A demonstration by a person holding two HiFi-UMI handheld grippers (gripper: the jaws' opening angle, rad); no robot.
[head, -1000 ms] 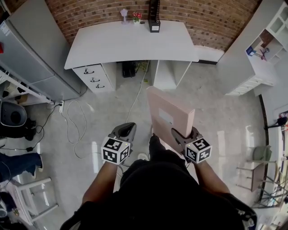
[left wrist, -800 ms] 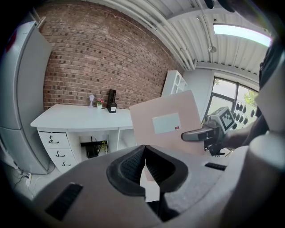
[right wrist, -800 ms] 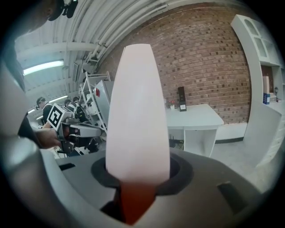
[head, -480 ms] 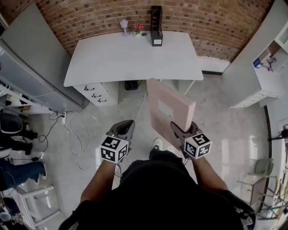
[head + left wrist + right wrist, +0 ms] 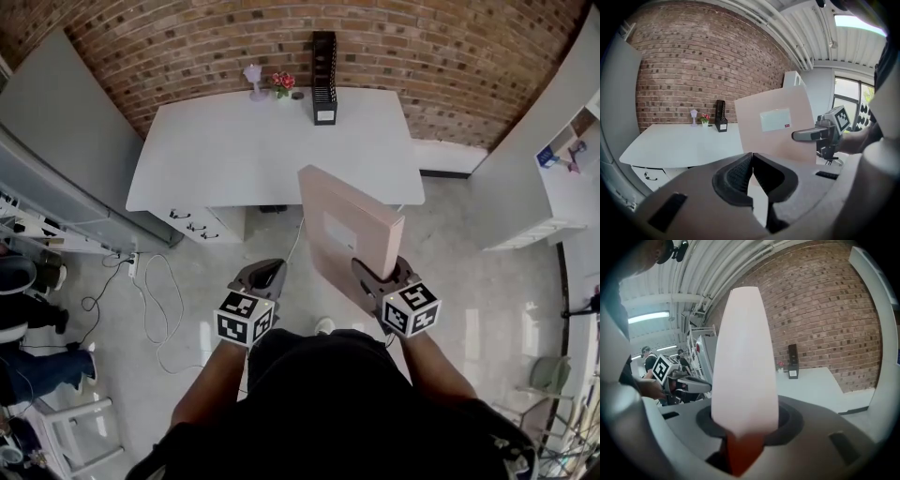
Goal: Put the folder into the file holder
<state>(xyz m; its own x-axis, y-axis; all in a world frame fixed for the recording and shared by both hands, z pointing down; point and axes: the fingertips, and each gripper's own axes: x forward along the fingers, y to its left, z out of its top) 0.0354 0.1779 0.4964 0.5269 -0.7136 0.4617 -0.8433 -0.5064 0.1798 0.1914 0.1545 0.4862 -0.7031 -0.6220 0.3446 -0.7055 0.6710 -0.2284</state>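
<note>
Got thick pale-pink cardboard folder (image 5: pixel 352 234) clamped at bottom edge in right gripper (image 5: pixel 371 275), well short of black slotted file holder (image 5: pixel 323 66); looks stiff, lightish, tippy; left gripper (image 5: pixel 265 271) pinched closed, empty

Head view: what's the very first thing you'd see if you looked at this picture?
The big pale pink folder stands out, held upright in mid-air, with the right gripper shut on its bottom corner. Beyond it is a white desk against a red brick wall, with the tall black file holder at its back edge. The left gripper is shut and empty.
</note>
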